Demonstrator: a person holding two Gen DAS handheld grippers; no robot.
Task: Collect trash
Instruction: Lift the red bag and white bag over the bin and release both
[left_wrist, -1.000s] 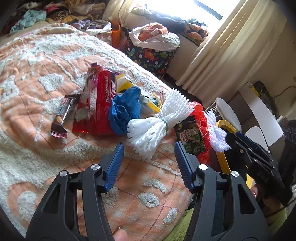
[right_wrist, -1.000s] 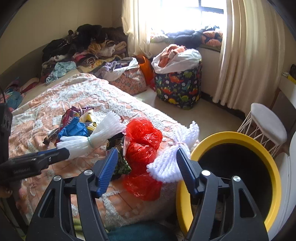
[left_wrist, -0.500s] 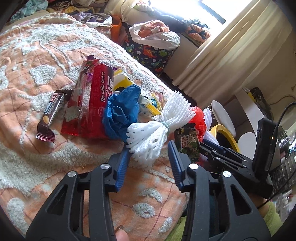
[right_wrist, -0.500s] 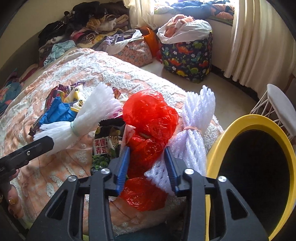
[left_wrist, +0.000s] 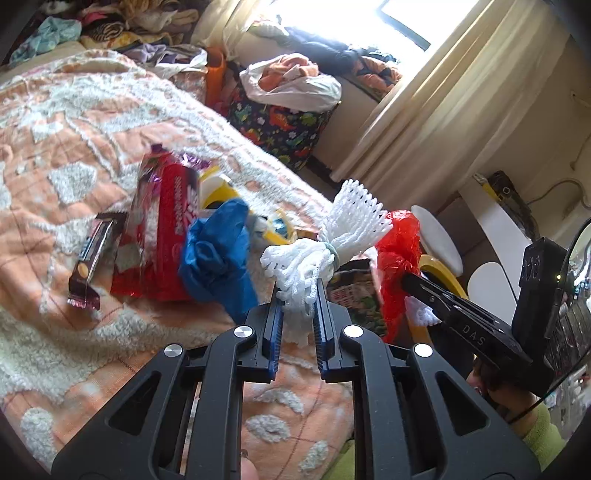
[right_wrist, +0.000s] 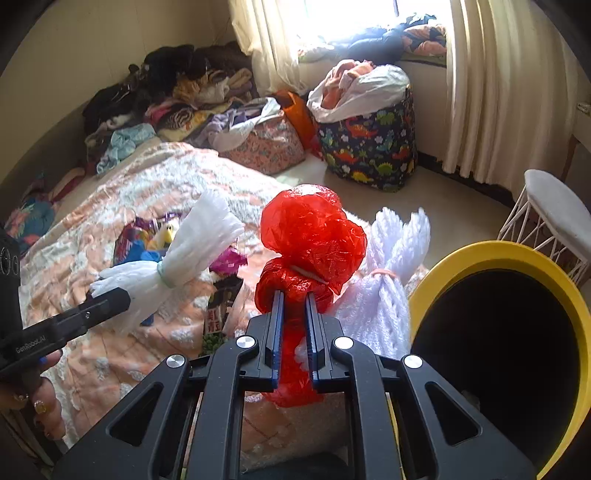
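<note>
While clamped at frame centre, left hand-held gripper (left_wrist: 297, 295) pinching white foam net (left_wrist: 325, 243); right hand-held gripper (right_wrist: 293, 301) squeezing red plastic bag (right_wrist: 310, 236) beside yellow bin (right_wrist: 517, 254), lower right.

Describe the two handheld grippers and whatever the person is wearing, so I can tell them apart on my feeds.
Both the left gripper and the right gripper are black plastic frames with silver screws and blue finger pads. White lettering marks their sides, and a thin black cable runs near the right one. A lime-green sleeve shows.
</note>
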